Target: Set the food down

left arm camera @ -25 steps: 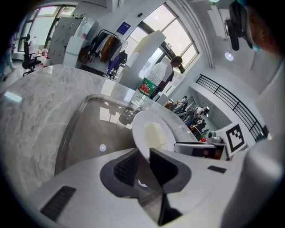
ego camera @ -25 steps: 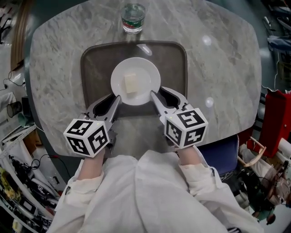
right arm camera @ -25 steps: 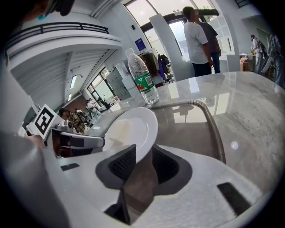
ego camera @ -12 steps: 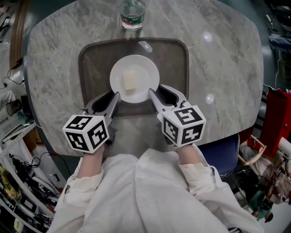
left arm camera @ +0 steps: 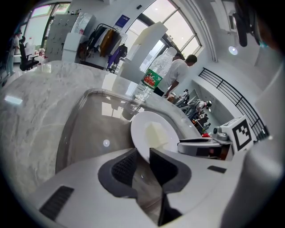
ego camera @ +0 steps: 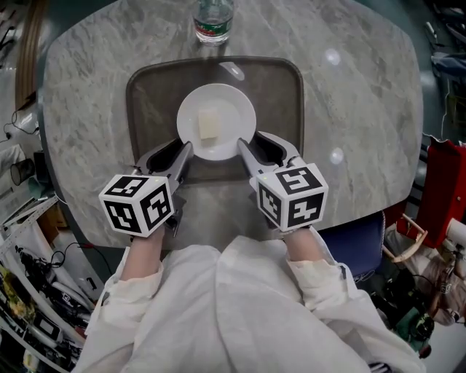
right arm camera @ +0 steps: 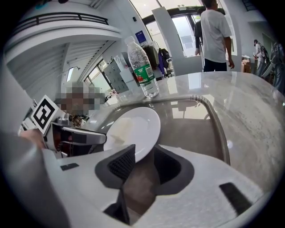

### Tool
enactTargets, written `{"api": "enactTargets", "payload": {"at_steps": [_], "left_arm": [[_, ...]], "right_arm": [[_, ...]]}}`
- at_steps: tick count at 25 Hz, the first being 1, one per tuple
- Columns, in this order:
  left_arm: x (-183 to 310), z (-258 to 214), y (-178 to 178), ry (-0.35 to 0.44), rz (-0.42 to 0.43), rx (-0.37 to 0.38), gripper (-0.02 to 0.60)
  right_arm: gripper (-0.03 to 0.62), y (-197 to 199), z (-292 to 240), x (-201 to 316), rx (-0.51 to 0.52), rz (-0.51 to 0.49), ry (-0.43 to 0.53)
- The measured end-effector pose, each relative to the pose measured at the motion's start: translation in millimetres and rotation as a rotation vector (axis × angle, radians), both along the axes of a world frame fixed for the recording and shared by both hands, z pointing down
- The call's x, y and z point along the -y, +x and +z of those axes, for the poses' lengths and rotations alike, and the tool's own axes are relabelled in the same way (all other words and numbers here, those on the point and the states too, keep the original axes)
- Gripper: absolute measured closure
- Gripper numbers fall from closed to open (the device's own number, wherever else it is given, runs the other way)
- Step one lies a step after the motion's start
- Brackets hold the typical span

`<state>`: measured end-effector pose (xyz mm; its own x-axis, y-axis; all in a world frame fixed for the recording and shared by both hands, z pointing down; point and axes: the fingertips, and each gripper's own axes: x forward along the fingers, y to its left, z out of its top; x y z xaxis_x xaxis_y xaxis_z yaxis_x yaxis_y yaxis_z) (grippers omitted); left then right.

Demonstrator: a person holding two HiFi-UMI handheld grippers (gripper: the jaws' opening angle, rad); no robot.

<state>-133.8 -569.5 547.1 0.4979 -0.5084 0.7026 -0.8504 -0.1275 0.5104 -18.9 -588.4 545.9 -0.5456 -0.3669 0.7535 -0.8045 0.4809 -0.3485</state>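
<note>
since the dark tray [ego camera: 145,109] looks to bear the white plate [ego camera: 234,109] flat, well inside its raised rim, the carrying seems over. the right gripper [ego camera: 244,144] has just been letting its jaws out. its own view shows the plate's near rim between them, touching one pad with a clear gap to the other, so that side looks released. the left gripper [ego camera: 186,148] is narrow, its pads nipped on another part of the near rim. the food [ego camera: 209,124], a pale squarish block, lies near the plate's middle, touched by neither tool. i judge the setting-down all but done: the left has yet to let go, and both must draw back without dragging the plate. around this is a bright, high room with tall windows, a railed upper level and a person [right arm camera: 213,31] standing beyond the table. the grey marbled table [ego camera: 349,87] carries the tray, and a clear water bottle [ego camera: 213,18] with a green label stands upright just past the tray's far edge.
</note>
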Motion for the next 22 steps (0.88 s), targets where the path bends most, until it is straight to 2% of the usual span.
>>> {"api": "enactTargets", "payload": {"at_steps": [8, 15, 19, 22], "left_arm": [[0.9, -5.9, -4.6, 0.025, -0.043, -0.014, 0.502], [-2.4, -14.1, -5.3, 0.058, -0.051, -0.019, 0.5], [-11.5, -31.0, -11.0, 0.109, -0.06, -0.024, 0.5], [-19.0, -49.6, -14.9, 0.181, -0.072, -0.035, 0.502]], "right_arm": [[0.483, 0.1, -3.1, -2.1, 0.01, 0.018, -0.002], [0.47, 11.5, -14.8, -0.9, 0.015, 0.065, 0.062], [0.471, 12.1, -32.4, -7.3, 0.048, 0.085, 0.115], [0.471, 8.4, -51.1, -17.1, 0.128, 0.097, 0.155]]}}
